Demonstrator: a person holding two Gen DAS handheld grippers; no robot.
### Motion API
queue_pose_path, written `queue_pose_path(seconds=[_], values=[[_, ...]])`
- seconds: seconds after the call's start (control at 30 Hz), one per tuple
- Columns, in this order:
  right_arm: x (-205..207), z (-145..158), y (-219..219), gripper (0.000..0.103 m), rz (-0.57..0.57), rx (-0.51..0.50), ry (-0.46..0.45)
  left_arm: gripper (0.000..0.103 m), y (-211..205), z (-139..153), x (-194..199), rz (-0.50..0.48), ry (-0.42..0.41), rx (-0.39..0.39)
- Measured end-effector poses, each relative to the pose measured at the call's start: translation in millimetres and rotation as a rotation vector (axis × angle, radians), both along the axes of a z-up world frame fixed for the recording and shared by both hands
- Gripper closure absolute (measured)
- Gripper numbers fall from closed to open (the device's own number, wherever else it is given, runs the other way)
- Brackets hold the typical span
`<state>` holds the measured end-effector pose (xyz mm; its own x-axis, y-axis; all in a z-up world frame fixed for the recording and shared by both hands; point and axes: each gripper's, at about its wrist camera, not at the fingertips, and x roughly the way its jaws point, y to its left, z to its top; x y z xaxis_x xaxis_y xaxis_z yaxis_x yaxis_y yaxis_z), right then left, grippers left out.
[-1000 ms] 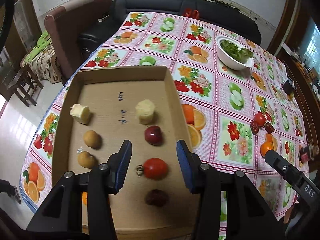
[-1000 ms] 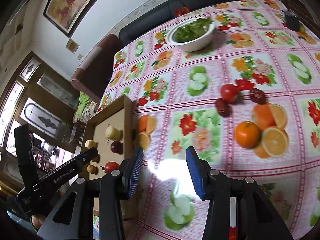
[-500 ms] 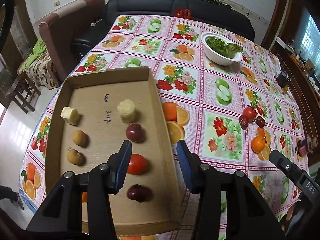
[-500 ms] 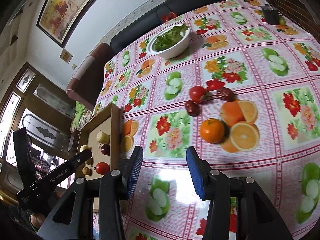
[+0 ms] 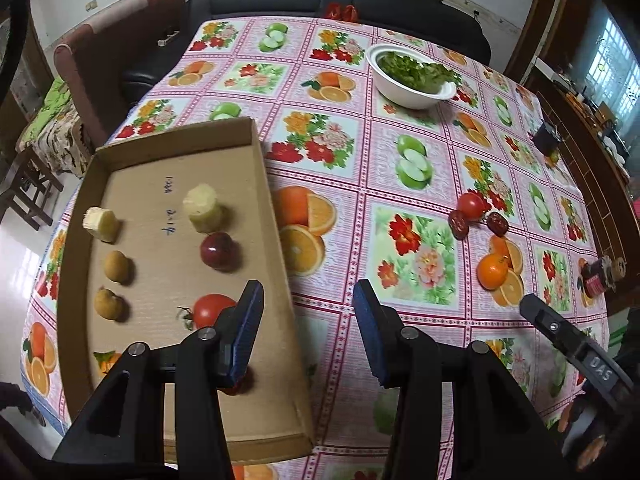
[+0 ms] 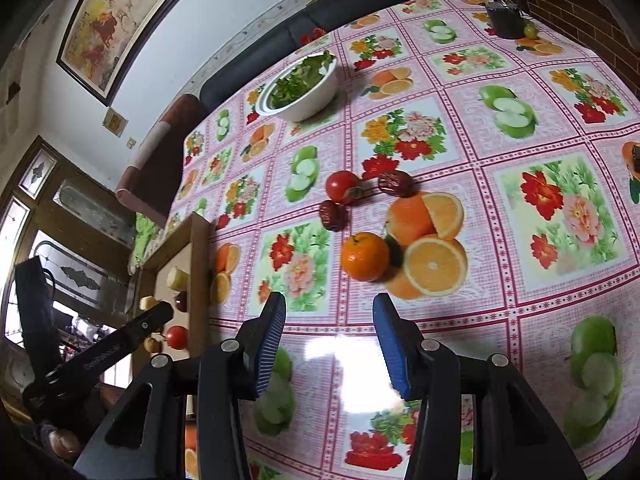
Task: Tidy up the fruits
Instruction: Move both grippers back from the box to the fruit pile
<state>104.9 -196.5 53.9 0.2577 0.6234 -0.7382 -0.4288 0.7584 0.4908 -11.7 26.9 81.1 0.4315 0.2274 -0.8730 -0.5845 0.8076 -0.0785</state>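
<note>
1. Your left gripper (image 5: 308,312) has swung right since a second ago: it sat over the box (image 5: 276,216), and now its fingers straddle the box's right wall. Both fingers are spread and hold nothing.
2. Your right gripper (image 6: 329,334) has come nearer the loose fruit; the orange (image 6: 365,256) now lies just ahead of its fingers, which are spread and empty.
3. In the box sit two pale chunks (image 5: 203,208), two brown fruits (image 5: 116,266), a dark red fruit (image 5: 218,251) and a tomato (image 5: 212,309) partly behind your left finger.
4. On the tabletop (image 5: 340,216), well right of the box, a second tomato (image 6: 341,187) touches one date (image 6: 331,215), with another date (image 6: 395,182) just beside it.
5. The cloth is pink with printed fruit and flowers. A white bowl (image 5: 412,84) of greens stands at the far side, in front of a dark sofa (image 5: 280,0).
6. Between box and loose fruit the cloth lies bare; the far right tabletop edge carries a dark cup (image 5: 547,138).
</note>
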Motion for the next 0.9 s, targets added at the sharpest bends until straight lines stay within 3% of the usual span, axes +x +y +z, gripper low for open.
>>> queue_pose_path(seconds=[0.27, 0.6, 0.7, 0.9], values=[[11.7, -18.4, 6.8, 0.055, -0.005, -0.063, -0.020, 0.058, -5.1, -8.4, 14.1, -0.027, 0.004, -0.039], [37.8, -36.8, 41.0, 0.056, 0.021, -0.156, -0.089, 0.056, -19.7, -23.6, 63.5, -0.109, 0.008, -0.082], [41.2, -36.6, 42.3, 0.065, 0.047, -0.152, -0.099, 0.056, -24.1, -31.0, 78.8, -0.131, 0.013, -0.103], [38.5, -26.0, 10.1, 0.066, 0.002, -0.095, -0.093, 0.056, -43.3, -43.8, 113.3, -0.173, 0.010, -0.114]])
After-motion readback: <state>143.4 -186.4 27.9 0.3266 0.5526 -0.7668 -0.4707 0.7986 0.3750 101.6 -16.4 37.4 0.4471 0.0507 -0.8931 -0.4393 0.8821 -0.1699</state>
